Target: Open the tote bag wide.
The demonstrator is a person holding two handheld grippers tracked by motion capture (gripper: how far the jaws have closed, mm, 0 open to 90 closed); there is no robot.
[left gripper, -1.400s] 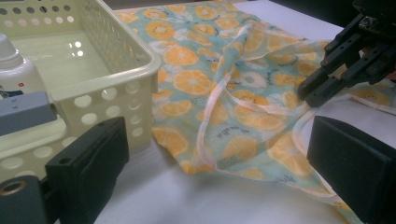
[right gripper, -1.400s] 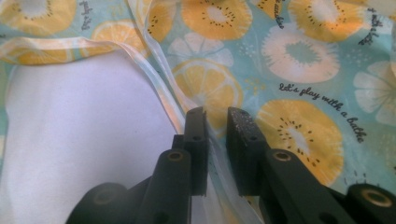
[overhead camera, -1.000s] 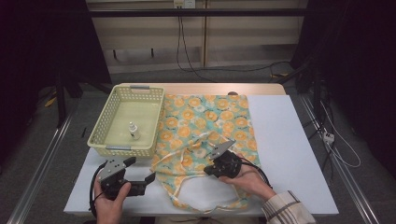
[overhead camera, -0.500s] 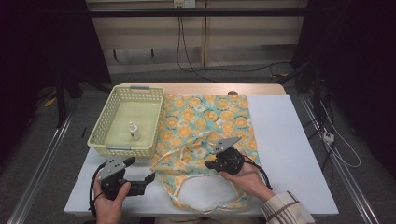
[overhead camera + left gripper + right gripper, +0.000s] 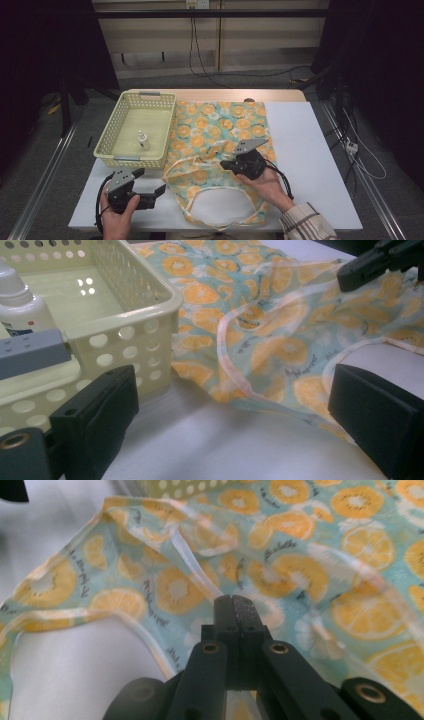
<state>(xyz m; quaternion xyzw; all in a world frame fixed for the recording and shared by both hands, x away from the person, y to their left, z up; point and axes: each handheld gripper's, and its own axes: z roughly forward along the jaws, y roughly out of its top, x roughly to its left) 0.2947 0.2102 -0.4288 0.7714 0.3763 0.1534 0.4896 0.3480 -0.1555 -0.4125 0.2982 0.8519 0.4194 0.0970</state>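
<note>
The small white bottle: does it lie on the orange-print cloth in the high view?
No, the small white bottle stands inside the yellow basket, beside the orange-print cloth.

A lab or test room set up for recording is suggested. A plain white table (image 5: 320,150) is placed on a grey carpeted floor (image 5: 75,125), with metal rails (image 5: 45,180) run along the floor at left and right. Dark curtains (image 5: 45,50) are hung on both sides. At the far wall, pale panels (image 5: 160,45) and a socket (image 5: 196,4) with loose cables (image 5: 200,55) are seen.
</note>
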